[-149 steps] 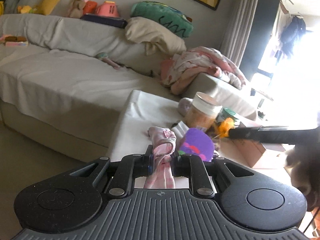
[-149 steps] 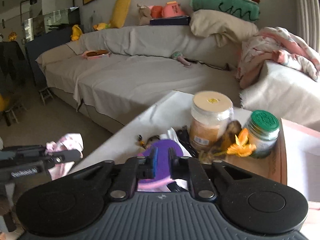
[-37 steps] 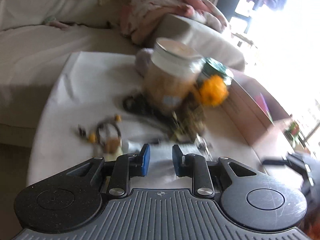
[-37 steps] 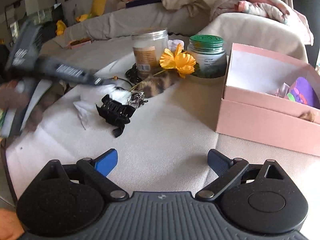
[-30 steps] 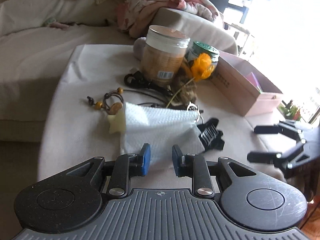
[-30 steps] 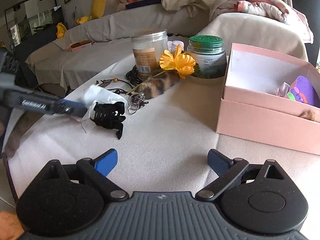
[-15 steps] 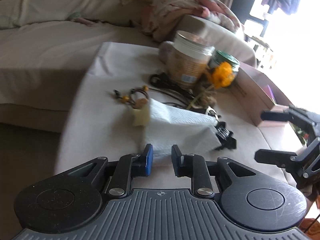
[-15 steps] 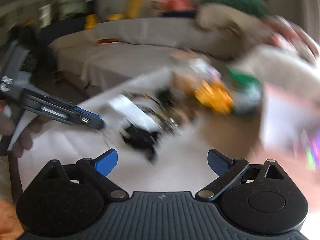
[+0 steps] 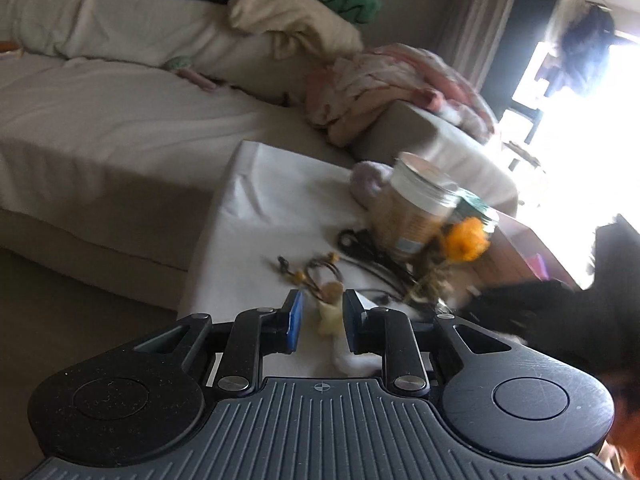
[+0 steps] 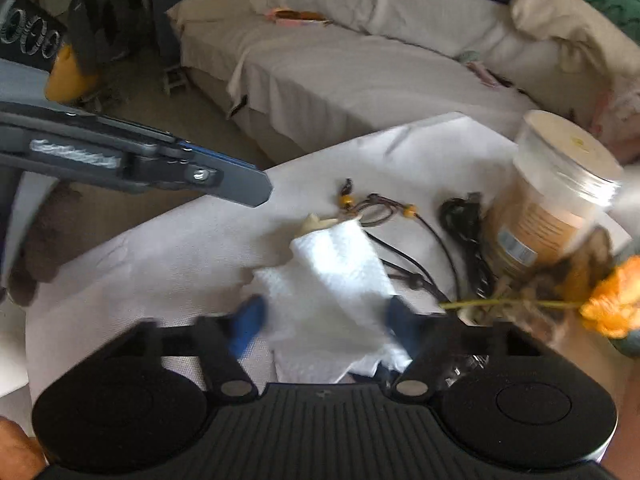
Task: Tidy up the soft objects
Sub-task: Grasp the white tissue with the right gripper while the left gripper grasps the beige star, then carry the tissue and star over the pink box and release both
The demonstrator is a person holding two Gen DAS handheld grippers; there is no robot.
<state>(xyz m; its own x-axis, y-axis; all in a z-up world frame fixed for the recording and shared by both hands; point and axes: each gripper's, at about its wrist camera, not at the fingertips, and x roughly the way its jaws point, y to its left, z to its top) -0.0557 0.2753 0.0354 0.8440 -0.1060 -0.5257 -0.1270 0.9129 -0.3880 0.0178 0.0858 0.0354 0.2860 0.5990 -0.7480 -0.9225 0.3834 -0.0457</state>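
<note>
We see the tissue (image 10: 340,276) lying on the tabletop (image 10: 160,248), between the right gripper (image 10: 326,318) jaws, which are closing around it; pads blurred, contact not confirmed. Left wrist view shows only a tissue edge. Left gripper (image 9: 320,322) jaws narrowly apart, a small cream piece (image 9: 330,320) between them, nothing clamped. Jar (image 10: 548,204) and orange flower (image 10: 612,308) sit right of the tissue.

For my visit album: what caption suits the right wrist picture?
Right claw closing around a white paper towel on the cloth-covered table, beside a jar.
</note>
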